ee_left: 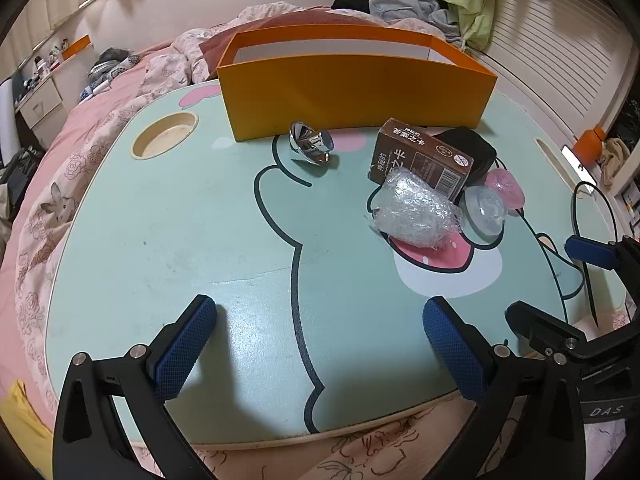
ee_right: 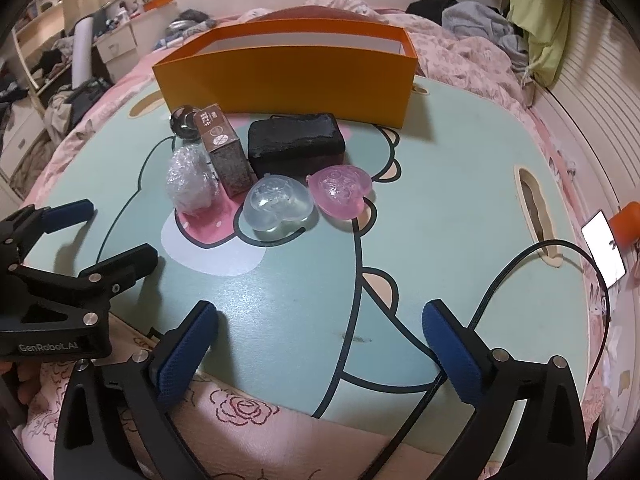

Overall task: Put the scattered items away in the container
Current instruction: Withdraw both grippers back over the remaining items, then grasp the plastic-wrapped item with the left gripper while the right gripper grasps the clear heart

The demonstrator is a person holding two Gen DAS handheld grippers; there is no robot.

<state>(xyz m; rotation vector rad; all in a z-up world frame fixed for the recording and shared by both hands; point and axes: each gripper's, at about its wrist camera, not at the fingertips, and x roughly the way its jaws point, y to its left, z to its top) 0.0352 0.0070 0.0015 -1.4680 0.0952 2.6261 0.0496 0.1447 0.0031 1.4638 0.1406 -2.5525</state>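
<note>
Presently both the left hand-held gripper [ee_left: 320, 344] and the right hand-held gripper [ee_right: 320, 348] stand wide and empty over the near edge of the mint-green cartoon bench [ee_left: 160, 240], with every item still outside the orange cardboard container [ee_right: 288, 80] at the far side. Left to right: the shiny chrome metal knob [ee_left: 310, 144] looks slippery and should be pinched across its stem; the crinkled clear-plastic wrapped bundle [ee_right: 191, 184] looks light and yielding; the brown printed card box [ee_right: 224, 152] and black padded pouch [ee_right: 296, 142] suit a grip across their narrow sides; the clear heart-shaped plastic case [ee_right: 278, 204] and pink heart-shaped plastic case [ee_right: 340, 190] look light, hard and slick.

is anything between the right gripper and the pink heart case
Nothing visible: bare tabletop lies between the open right gripper and the pink heart case; the clear heart case sits beside it, left.
</note>
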